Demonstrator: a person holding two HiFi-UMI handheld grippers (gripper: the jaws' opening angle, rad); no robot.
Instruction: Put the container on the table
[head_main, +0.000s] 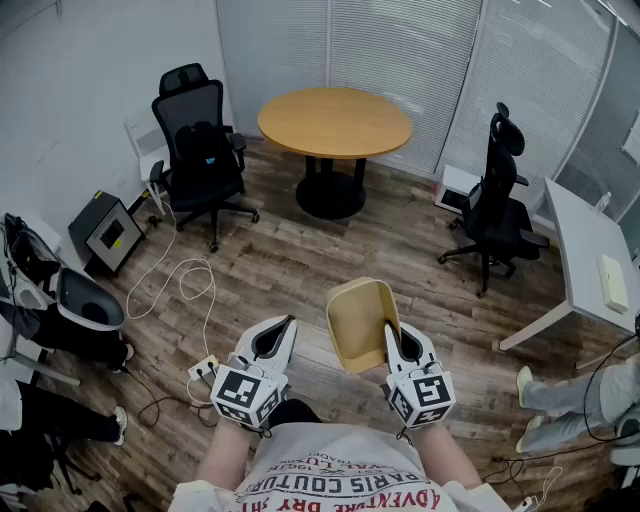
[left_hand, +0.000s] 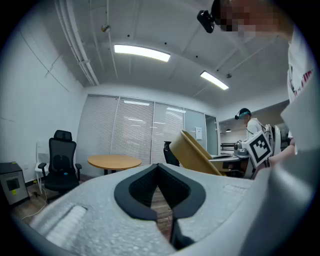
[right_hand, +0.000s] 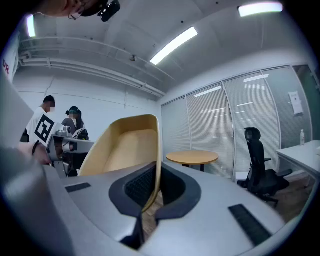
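A tan plastic container (head_main: 358, 318) hangs in the air in front of me, tilted with its open side toward the left. My right gripper (head_main: 392, 332) is shut on its right wall; in the right gripper view the thin wall (right_hand: 156, 150) runs between the dark pads (right_hand: 176, 186) of that gripper (right_hand: 159, 169). My left gripper (head_main: 279, 328) is held beside the container, apart from it, with its jaws shut on nothing (left_hand: 159, 167). From that side the container (left_hand: 197, 152) shows to the right. The round wooden table (head_main: 335, 120) stands across the room.
A black office chair (head_main: 203, 150) stands left of the table, another (head_main: 496, 205) to its right. A white desk (head_main: 588, 250) lines the right side. Cables (head_main: 183, 285) and a power strip (head_main: 203, 370) lie on the wood floor. A person's legs (head_main: 565, 392) show at the right.
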